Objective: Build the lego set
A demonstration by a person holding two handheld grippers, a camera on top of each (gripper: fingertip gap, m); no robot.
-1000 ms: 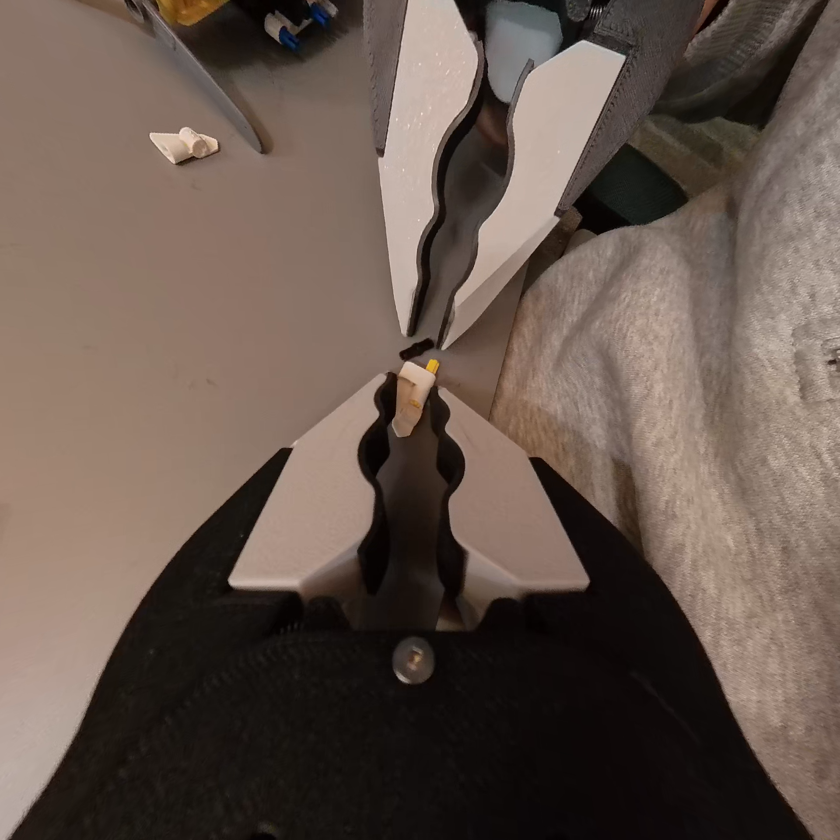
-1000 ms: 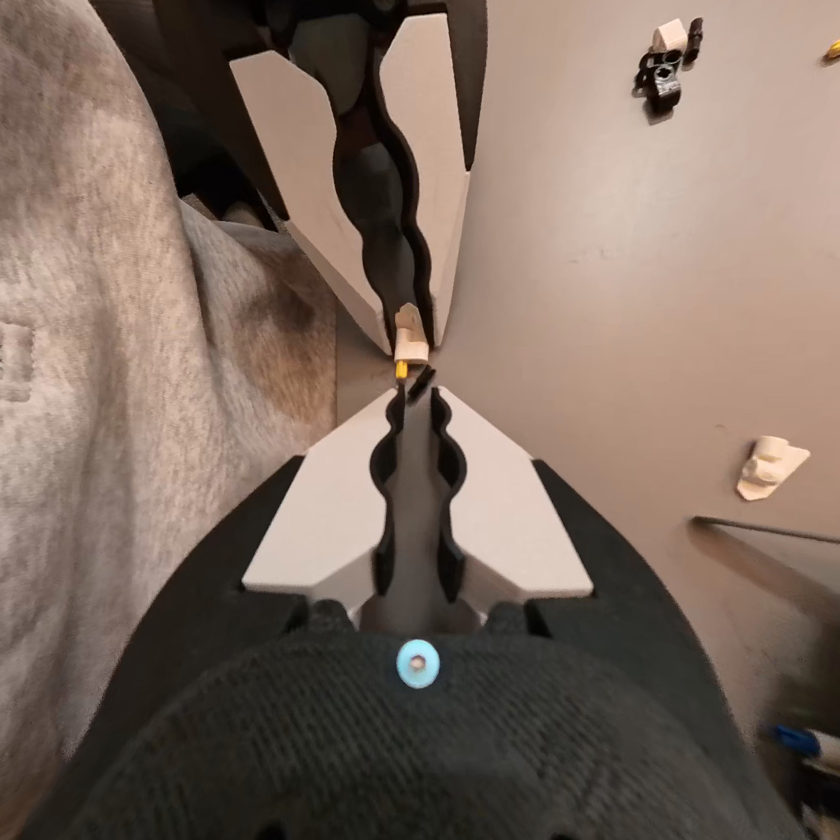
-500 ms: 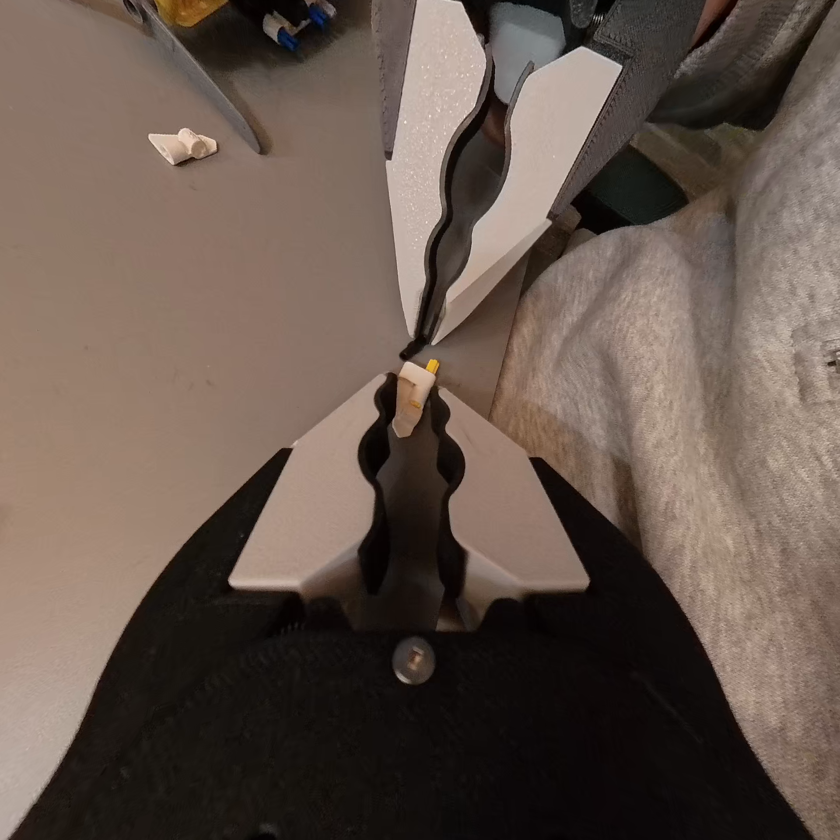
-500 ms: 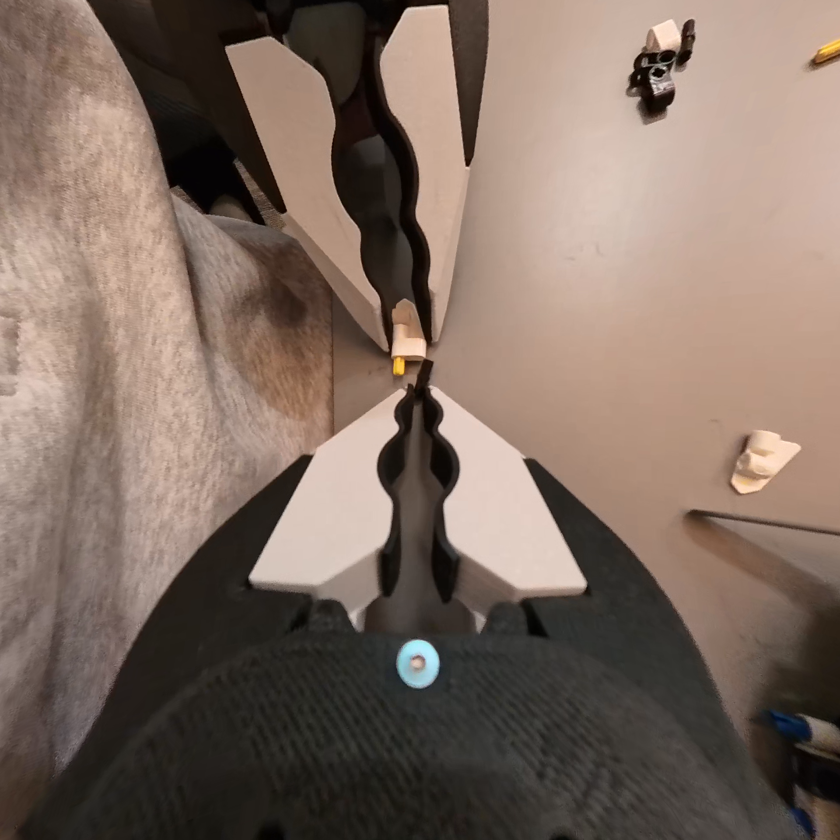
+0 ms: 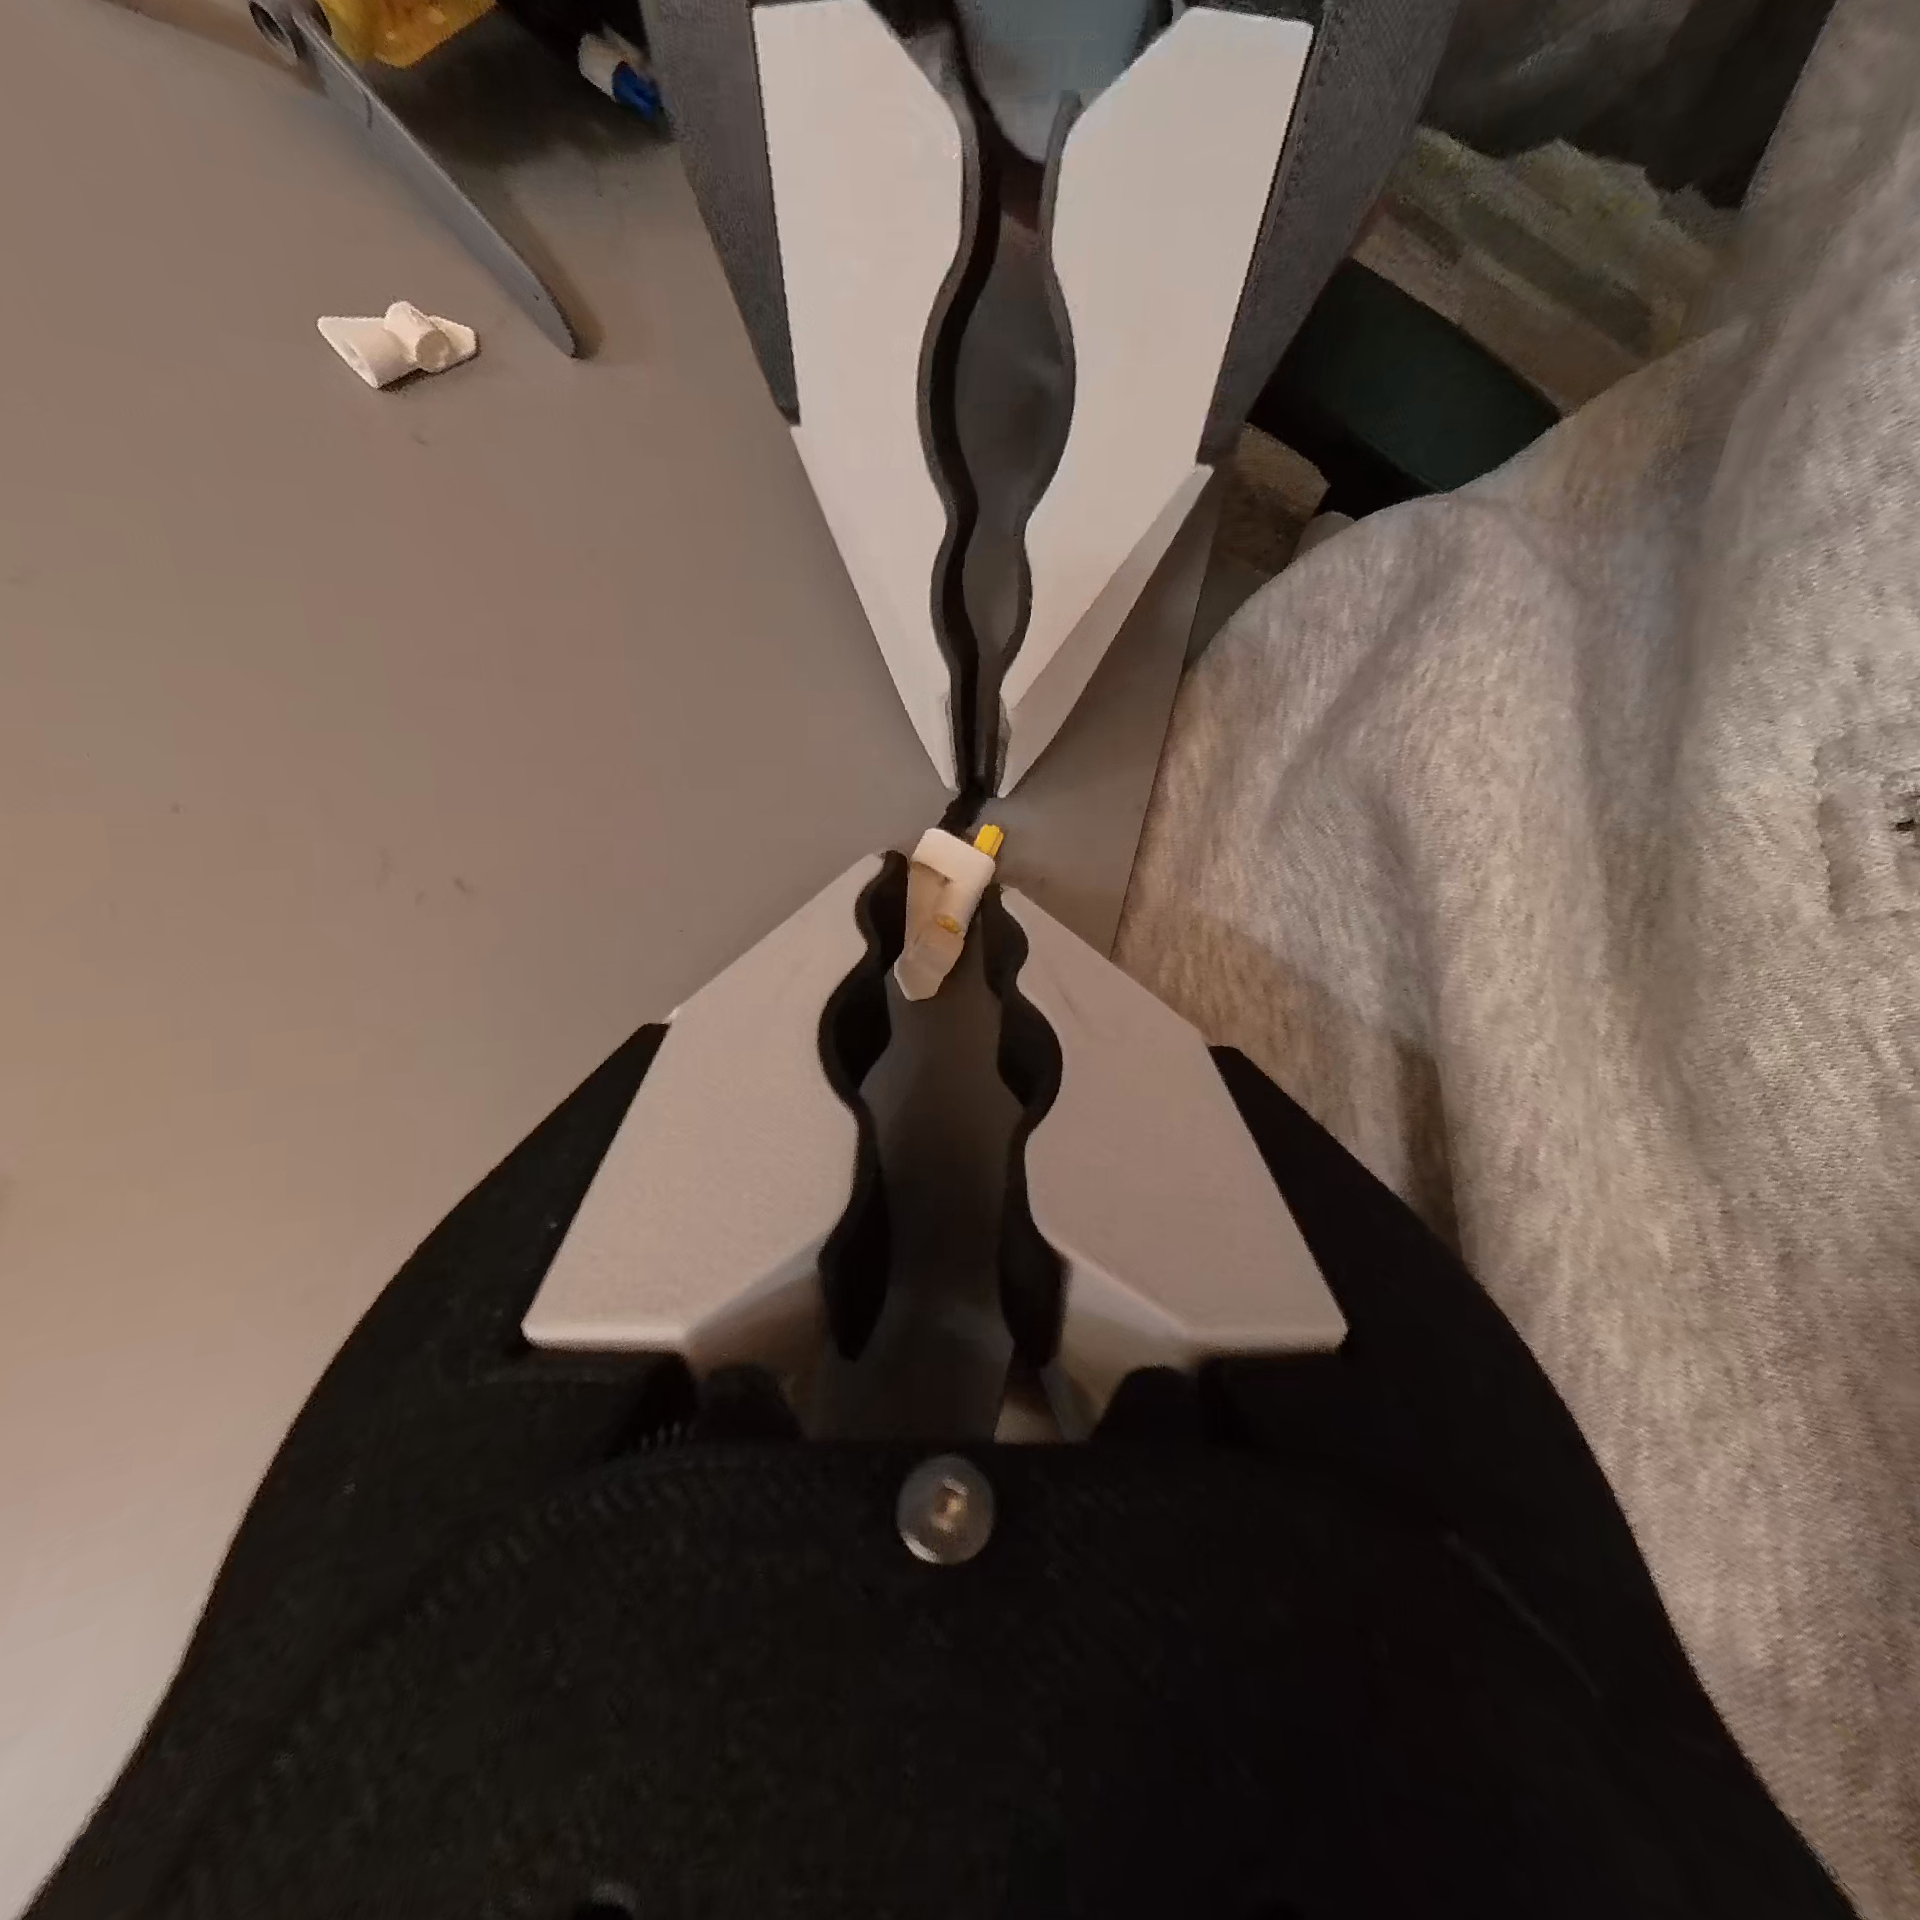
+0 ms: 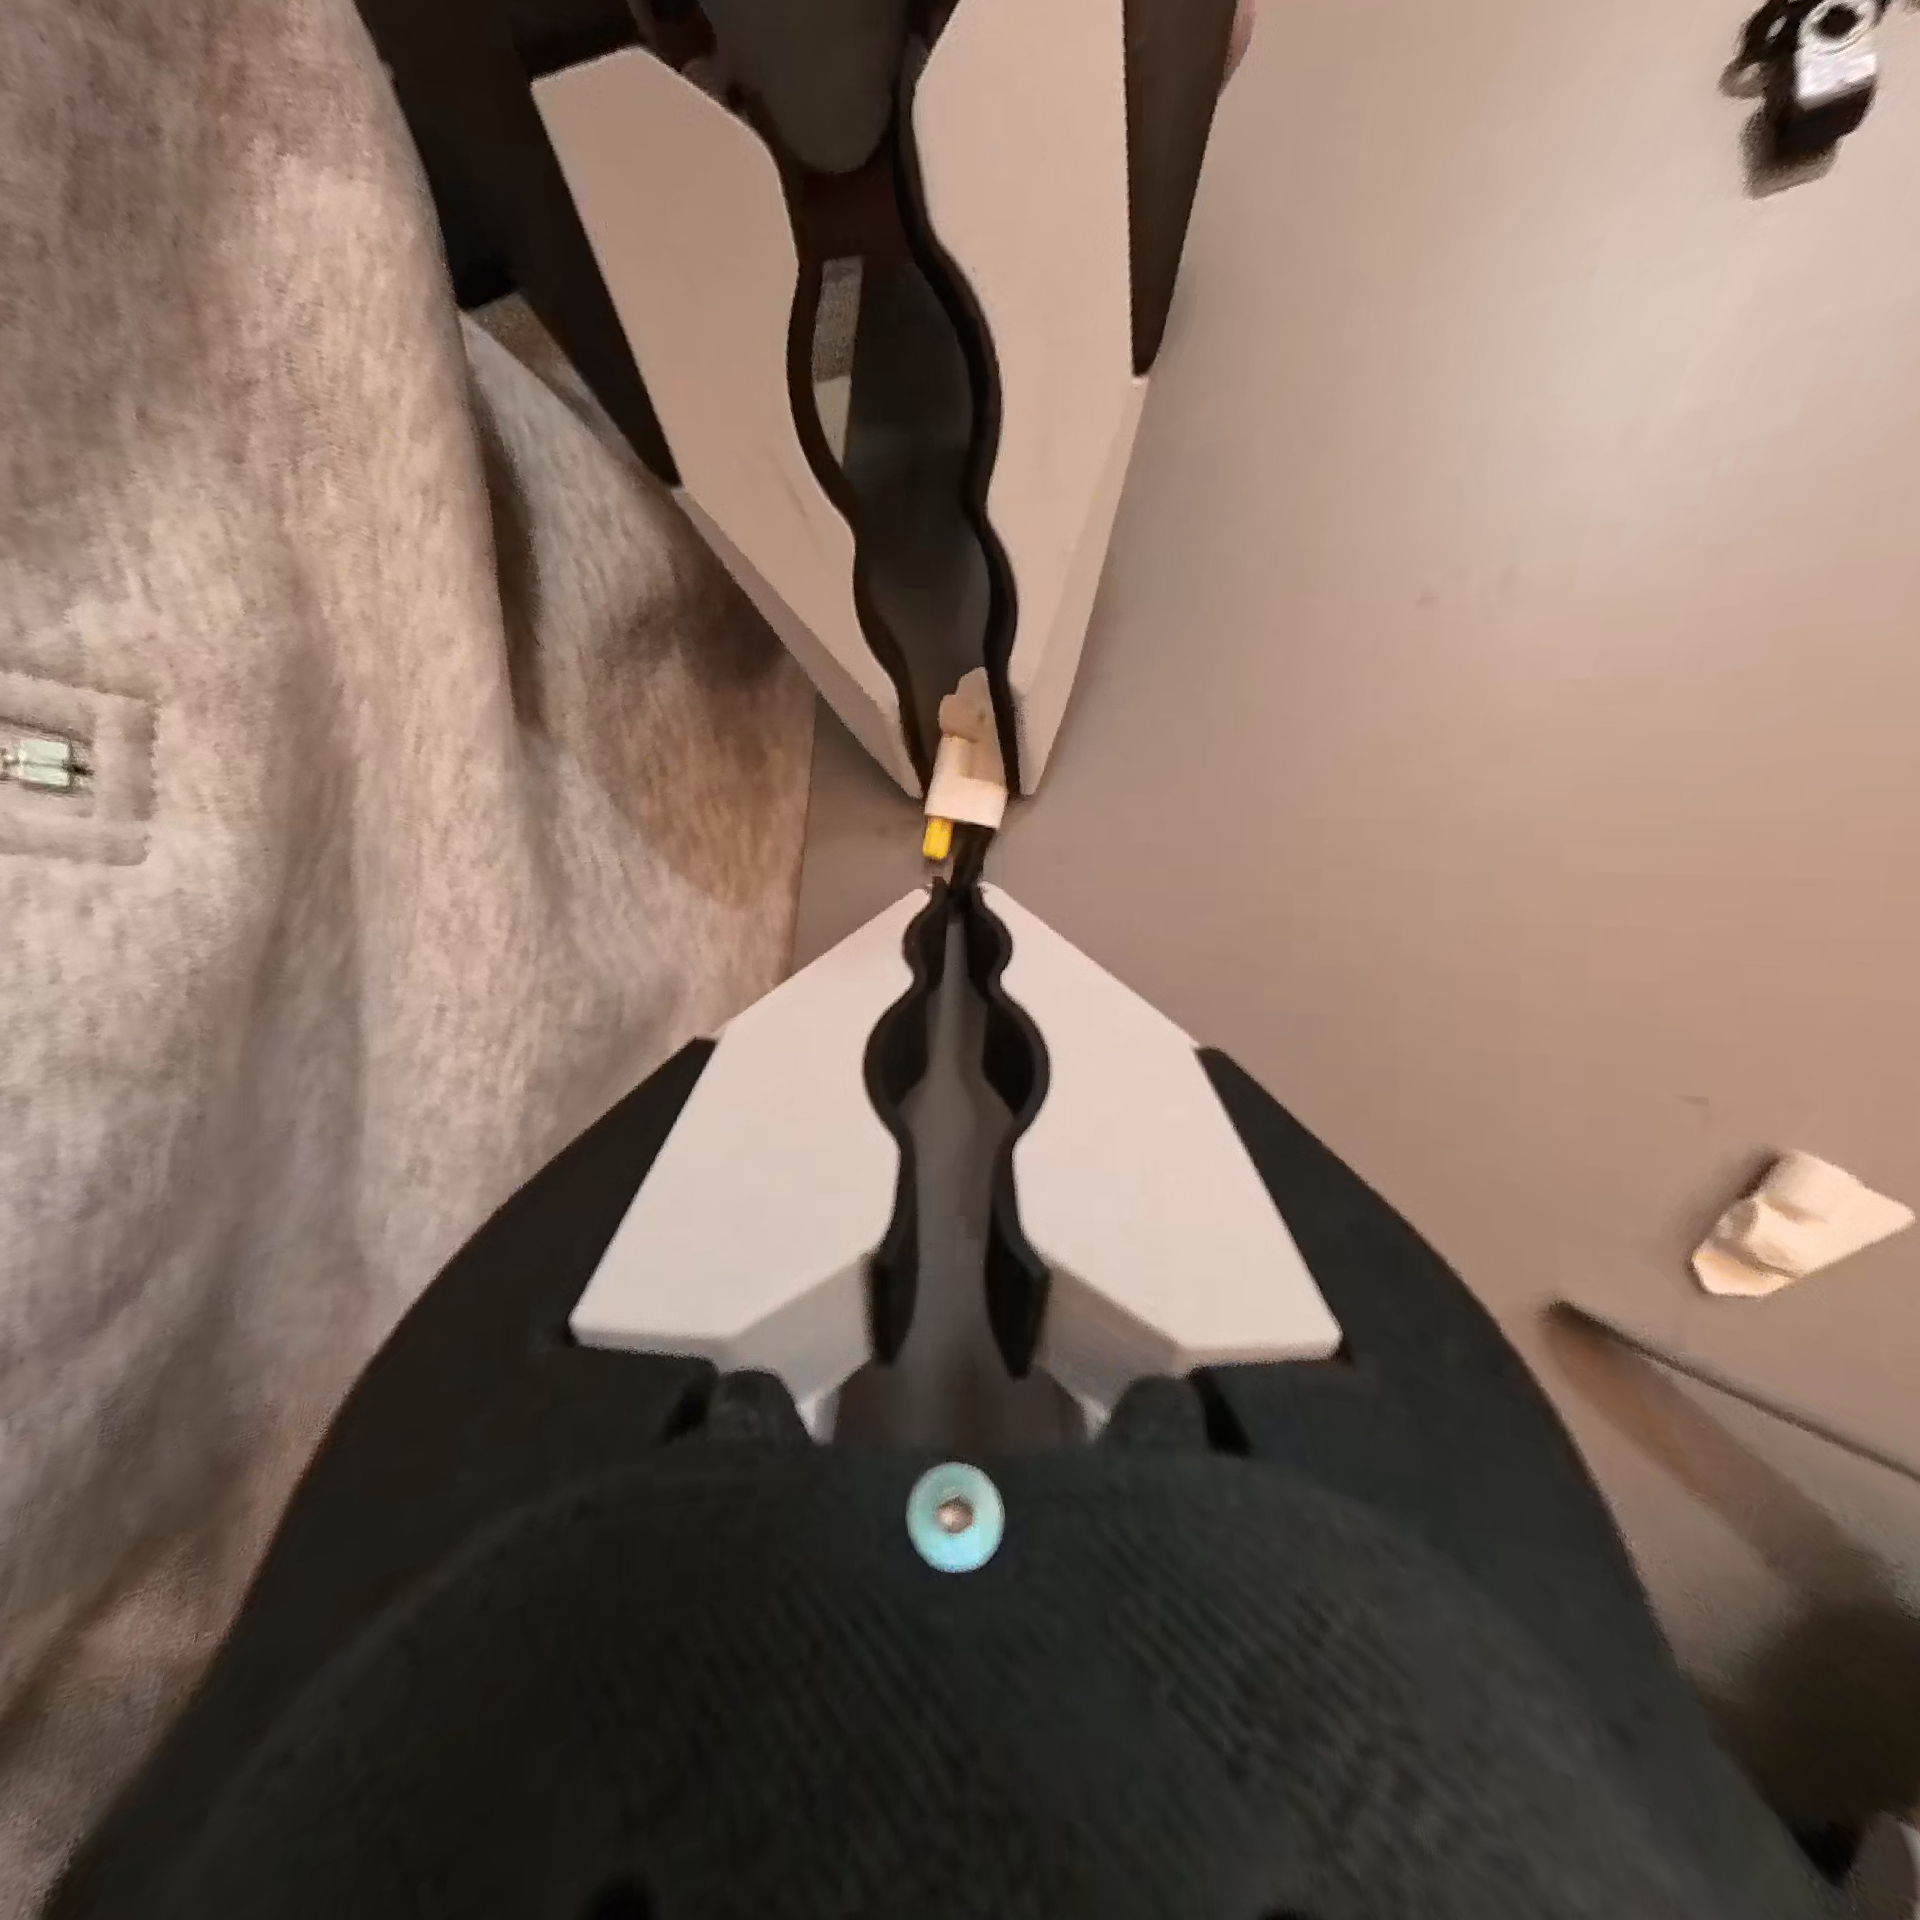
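My left gripper (image 5: 943,875) is shut on a small white lego piece (image 5: 935,914) with a yellow pin (image 5: 987,837) sticking out of its front. My right gripper (image 6: 951,902) is shut on a tiny black piece (image 6: 961,875) at its very tips. The two grippers face each other tip to tip above the grey table (image 5: 416,727). The black piece meets the front of the white piece beside the yellow pin (image 6: 936,836). The right gripper also shows in the left wrist view (image 5: 977,774), and the left gripper in the right wrist view (image 6: 966,784).
A loose white piece (image 5: 395,343) lies on the table, also in the right wrist view (image 6: 1797,1236). Black pieces (image 6: 1813,62) lie farther off. A grey tray edge (image 5: 457,229) holds yellow and blue parts (image 5: 623,78). A person's grey sweatshirt (image 5: 1558,935) is close beside the grippers. My left and right fingertips are right by each other.
My right gripper's jaws have closed on the black piece and moved it up against the white piece. The left gripper has kept its hold and hardly moved.
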